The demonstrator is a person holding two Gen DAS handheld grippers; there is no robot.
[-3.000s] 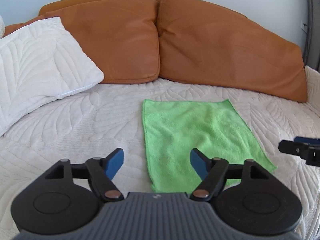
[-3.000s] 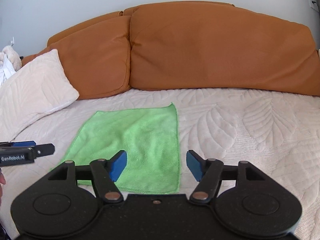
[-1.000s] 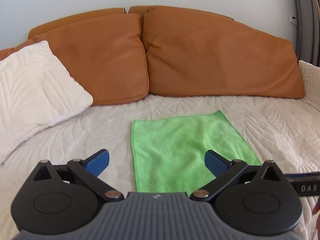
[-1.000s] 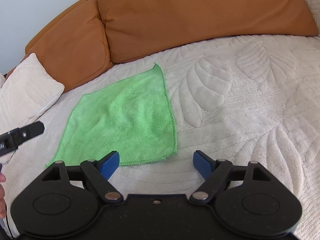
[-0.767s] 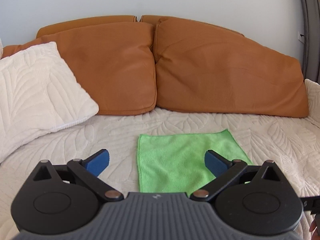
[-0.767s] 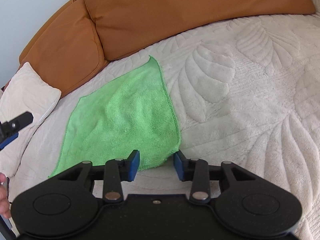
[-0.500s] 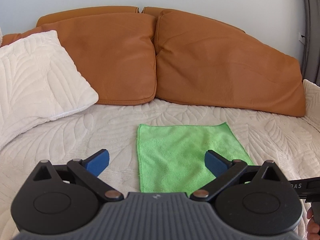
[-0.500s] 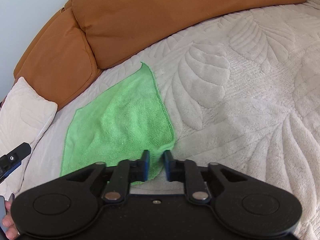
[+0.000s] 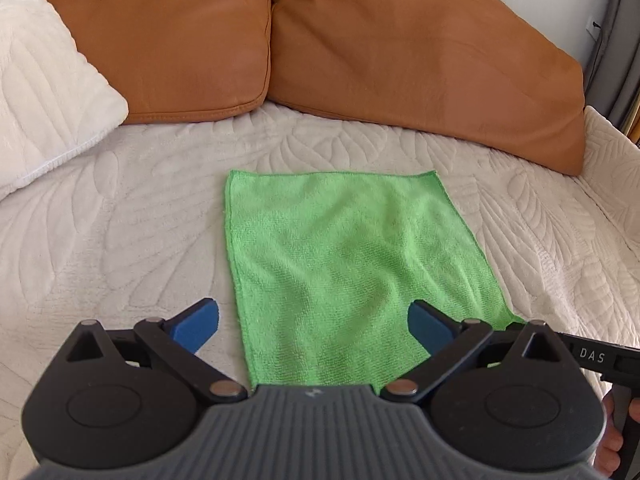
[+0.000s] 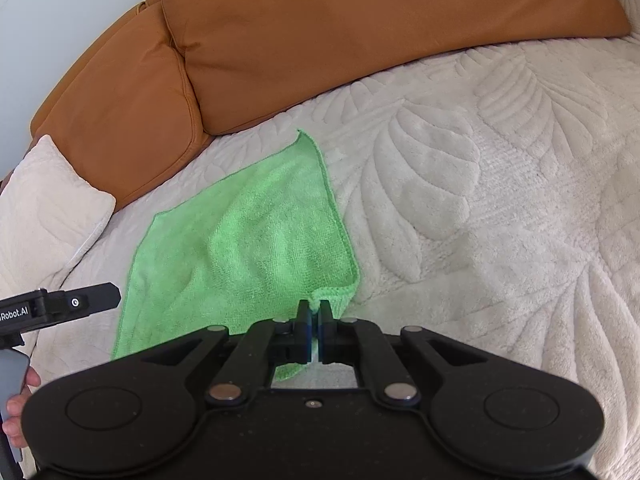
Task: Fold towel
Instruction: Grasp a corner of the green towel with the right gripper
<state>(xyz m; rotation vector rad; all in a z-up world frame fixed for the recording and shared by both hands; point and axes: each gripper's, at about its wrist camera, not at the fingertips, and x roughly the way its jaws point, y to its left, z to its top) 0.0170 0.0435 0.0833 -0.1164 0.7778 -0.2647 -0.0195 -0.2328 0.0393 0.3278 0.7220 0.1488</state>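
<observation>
Green towel (image 9: 344, 264) lies spread in a single layer on the white quilted bed (image 9: 120, 248), long axis running from 6 o'clock to 12 o'clock in the left wrist view. Its far edge stops short of the orange cushions (image 9: 400, 60). A white pillow (image 9: 44, 80) sits at 10 o'clock, well apart from the cloth.

Change over the last second: the right claw (image 10: 314, 322), which stood wide just short of the near right corner, has drawn its blue pads together on that corner. The hem now bunches into a small ridge directly ahead of the pads, and a strip of green shows between them. Reading: right claw is clamped on the towel corner.

Left claw (image 9: 312, 324) has stayed spread wide and has dropped lower toward the cloth. The near left edge runs between its pads (image 9: 198, 322), nearer the left one, with no contact visible. The near left corner itself is hidden behind the claw body.

Judgement: one near corner is secured and the other is not. A fold toward 12 o'clock needs both near corners lifted together, otherwise the cloth will skew. The soft quilt may rise with the pinch.
</observation>
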